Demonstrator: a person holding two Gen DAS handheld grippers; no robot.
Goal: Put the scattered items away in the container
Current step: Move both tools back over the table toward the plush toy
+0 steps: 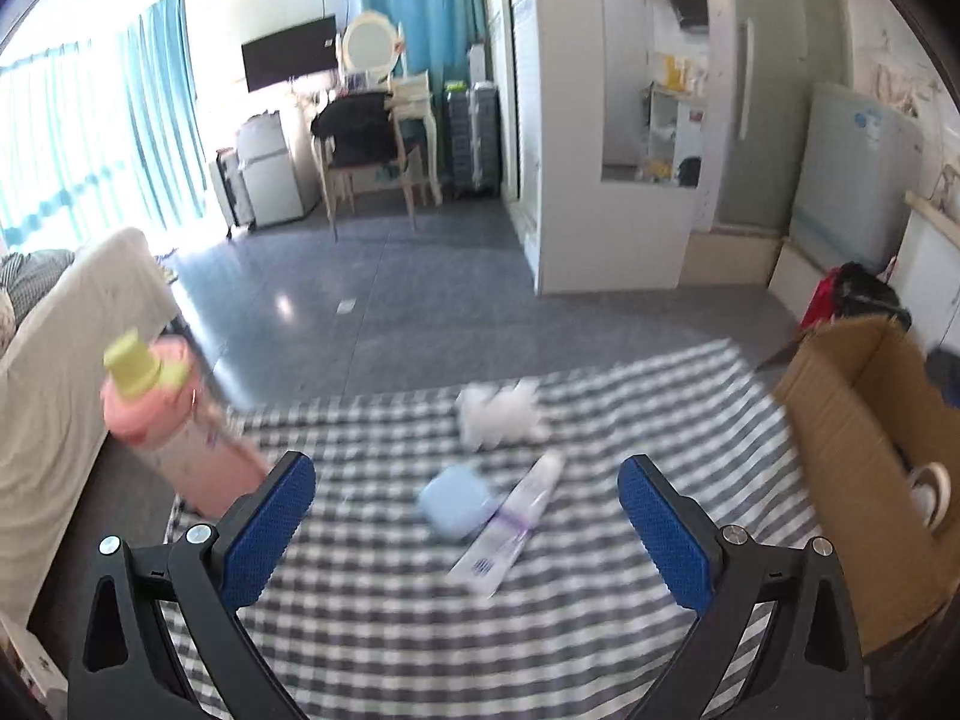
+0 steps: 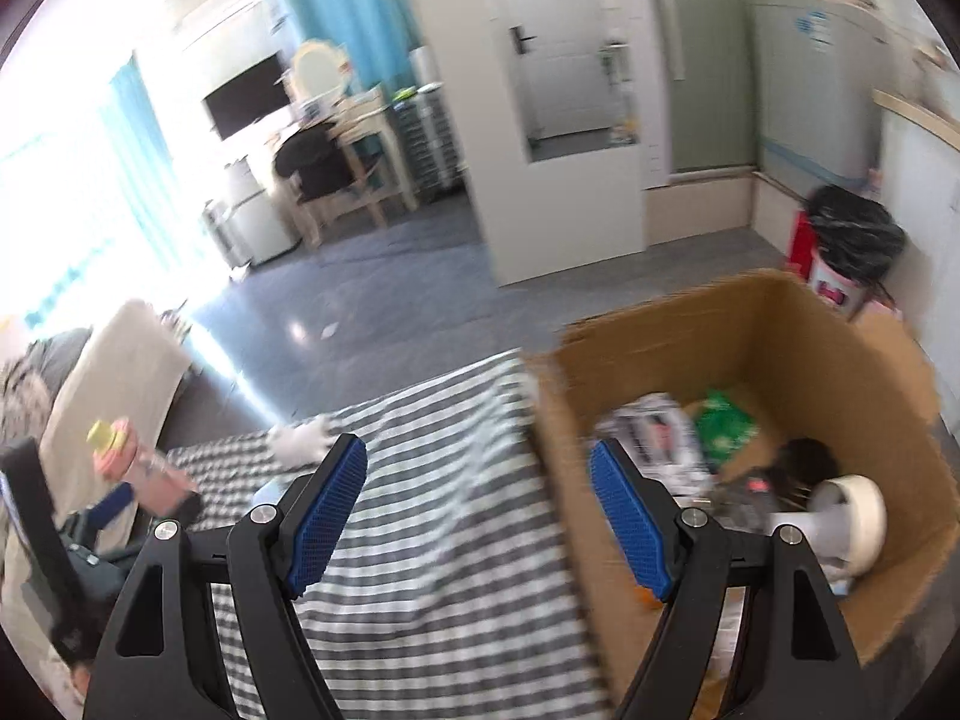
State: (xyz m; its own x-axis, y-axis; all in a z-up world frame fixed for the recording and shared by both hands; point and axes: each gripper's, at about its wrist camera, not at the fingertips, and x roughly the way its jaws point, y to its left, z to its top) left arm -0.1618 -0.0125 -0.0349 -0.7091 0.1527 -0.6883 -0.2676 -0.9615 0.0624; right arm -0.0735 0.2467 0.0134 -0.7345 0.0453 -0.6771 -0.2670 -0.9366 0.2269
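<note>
Half of cardboard box (image 1: 864, 456) cut off; contents blurred, white cup (image 2: 852, 516) discernible.

1. We see the left gripper (image 1: 467, 525) with its blue fingers (image 1: 270, 531) spread wide and nothing between them, above the checked cloth (image 1: 372, 612).
2. Beyond the gripper lie a light blue case (image 1: 453, 501), a white tube (image 1: 513, 525) touching it, and a white fluffy item (image 1: 501, 414).
3. A pink bottle (image 1: 174, 429) stands left of the case; a cardboard box (image 1: 864, 450) sits right of it.
</note>
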